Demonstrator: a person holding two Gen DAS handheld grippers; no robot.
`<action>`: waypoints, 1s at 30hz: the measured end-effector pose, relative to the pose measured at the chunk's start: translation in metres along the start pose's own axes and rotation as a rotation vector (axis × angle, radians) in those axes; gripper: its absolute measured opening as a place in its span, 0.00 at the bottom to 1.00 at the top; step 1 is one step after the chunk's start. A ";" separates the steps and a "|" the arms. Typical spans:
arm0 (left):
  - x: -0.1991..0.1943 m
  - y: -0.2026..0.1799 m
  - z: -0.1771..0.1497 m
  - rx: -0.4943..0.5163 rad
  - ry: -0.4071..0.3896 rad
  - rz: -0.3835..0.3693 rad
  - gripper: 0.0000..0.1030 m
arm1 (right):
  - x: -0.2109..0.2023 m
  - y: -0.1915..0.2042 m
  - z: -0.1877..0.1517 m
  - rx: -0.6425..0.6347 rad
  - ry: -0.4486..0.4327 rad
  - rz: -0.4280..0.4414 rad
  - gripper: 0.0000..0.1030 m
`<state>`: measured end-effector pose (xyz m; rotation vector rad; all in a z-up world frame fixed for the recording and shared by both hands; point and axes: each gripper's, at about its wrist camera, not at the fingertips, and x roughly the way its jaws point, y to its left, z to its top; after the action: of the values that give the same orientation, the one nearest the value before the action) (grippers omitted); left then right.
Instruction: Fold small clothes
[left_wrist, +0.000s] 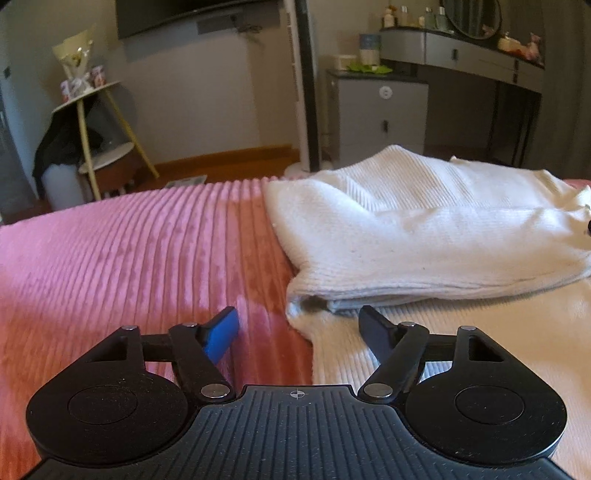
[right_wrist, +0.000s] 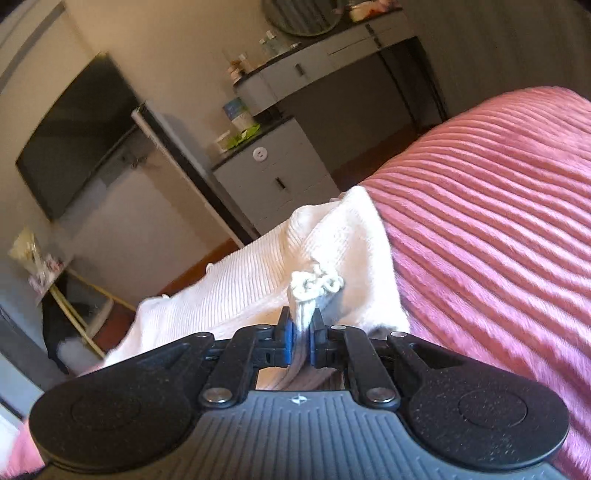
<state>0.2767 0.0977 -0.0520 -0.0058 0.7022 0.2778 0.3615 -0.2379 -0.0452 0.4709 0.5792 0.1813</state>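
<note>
— Jaws: right gripper (right_wrist: 300, 326) clamping a bunched edge of white knit garment (left_wrist: 424, 229); left gripper (left_wrist: 297, 332) gaping, empty, nearing the folded corner on pink bedspread (left_wrist: 129, 251).
— Mid-fold, probably. Next: pinching that near corner, then carrying both edges across.

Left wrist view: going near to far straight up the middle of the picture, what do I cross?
Left gripper with its jaws open and nothing between them → pink ribbed bedspread → folded edge of the white knit garment → wooden floor → tall white and black column against the far wall.
</note>
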 end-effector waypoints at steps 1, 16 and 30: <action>-0.002 0.000 0.000 -0.003 -0.010 0.007 0.74 | -0.002 0.005 0.004 -0.050 -0.032 -0.004 0.06; -0.006 0.020 0.004 -0.097 0.073 -0.028 0.76 | -0.018 -0.009 0.013 -0.085 -0.004 -0.140 0.21; -0.108 0.022 -0.102 -0.120 0.151 -0.161 0.88 | -0.171 -0.029 -0.080 -0.110 0.171 -0.035 0.36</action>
<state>0.1280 0.0821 -0.0591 -0.1982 0.8298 0.1654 0.1767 -0.2837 -0.0355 0.3402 0.7403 0.2199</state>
